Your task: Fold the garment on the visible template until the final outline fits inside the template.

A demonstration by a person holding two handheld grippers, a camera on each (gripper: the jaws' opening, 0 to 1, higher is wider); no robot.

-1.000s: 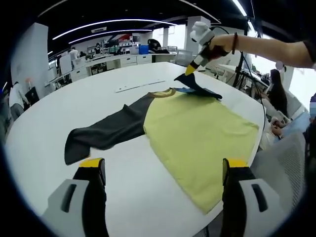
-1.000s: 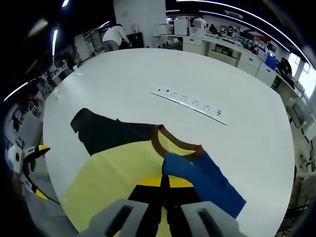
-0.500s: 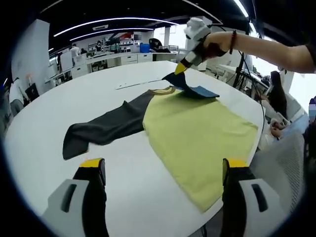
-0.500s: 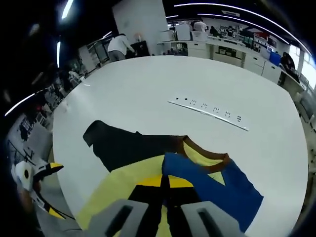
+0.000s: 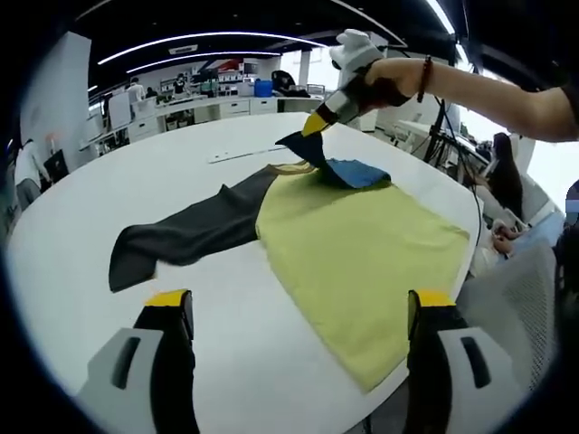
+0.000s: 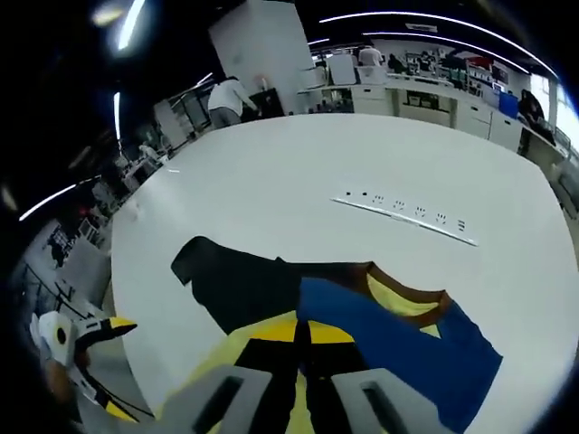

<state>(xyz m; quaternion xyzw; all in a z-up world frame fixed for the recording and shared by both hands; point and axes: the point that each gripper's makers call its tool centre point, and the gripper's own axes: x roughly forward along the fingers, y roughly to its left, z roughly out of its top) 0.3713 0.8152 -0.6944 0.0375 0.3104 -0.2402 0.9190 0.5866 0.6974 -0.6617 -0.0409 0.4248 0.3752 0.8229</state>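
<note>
Folding the blue sleeve inward is the step in hand. Shirt lies flat on the white counter, yellow body near-right, dark sleeve stretched out to the left, brown collar at the far edge.

Right hand-held gripper has its jaws pinched together on the blue sleeve's end and lifts it above the collar area; in the right gripper view the blue sleeve runs out from between the closed jaws across the yellow body toward the dark sleeve. Left hand-held gripper hangs over the near counter edge, jaws spread wide, holding nothing; it also shows at the lower left of the right gripper view.

No template outline can be made out on the counter, so fit cannot be judged. Task looks early: only one sleeve is being worked, and the dark sleeve lies fully extended.

Next move, as a guess: lay the blue sleeve flat across the yellow body and let go, then bring the dark sleeve in with the left one. Risk: the sleeve bunching at the collar.

A long strip with dark marks lies far on the counter; marks too small to read. No brands or writing legible.
</note>
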